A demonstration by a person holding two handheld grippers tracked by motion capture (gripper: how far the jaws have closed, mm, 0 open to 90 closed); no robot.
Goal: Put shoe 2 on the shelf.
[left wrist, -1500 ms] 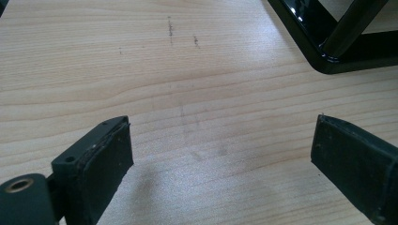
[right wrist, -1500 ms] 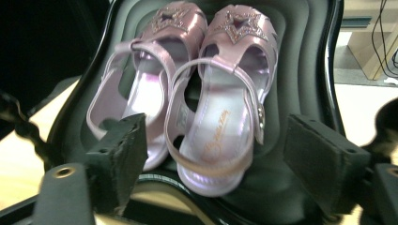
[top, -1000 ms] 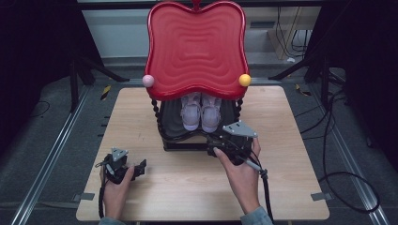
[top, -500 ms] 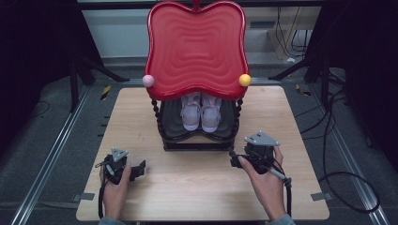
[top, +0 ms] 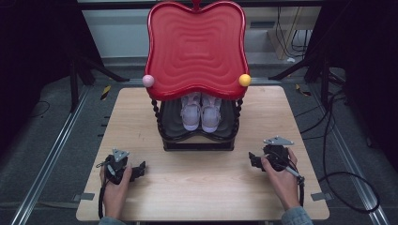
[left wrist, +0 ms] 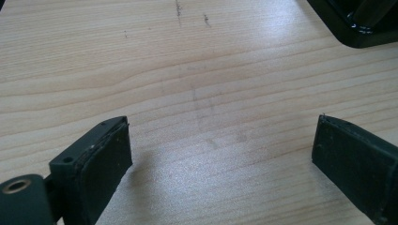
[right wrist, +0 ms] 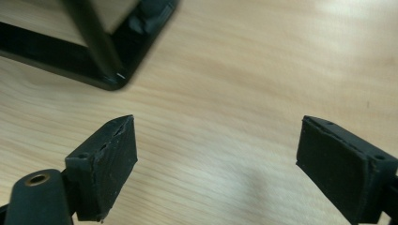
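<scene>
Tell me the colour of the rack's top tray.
Glossy red top tray, rippled; clearest in the high view.

Red wavy-topped stand (top: 197, 49) stood upper centre on the wooden table (top: 141, 122); pair of pale shoes (top: 201, 111) on its black lower shelf. My left gripper (top: 136, 171) rested lower left, my right gripper (top: 256, 161) lower right, both on bare wood.

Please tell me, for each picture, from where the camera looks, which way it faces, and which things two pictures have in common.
High view: above the near edge, facing forward and down on the table, red stand, shoes; both hands show.
Left gripper view: on the left gripper, facing bare wood.
Right gripper view: on the right gripper, facing the stand's black base.
Shared: table, base.
</scene>
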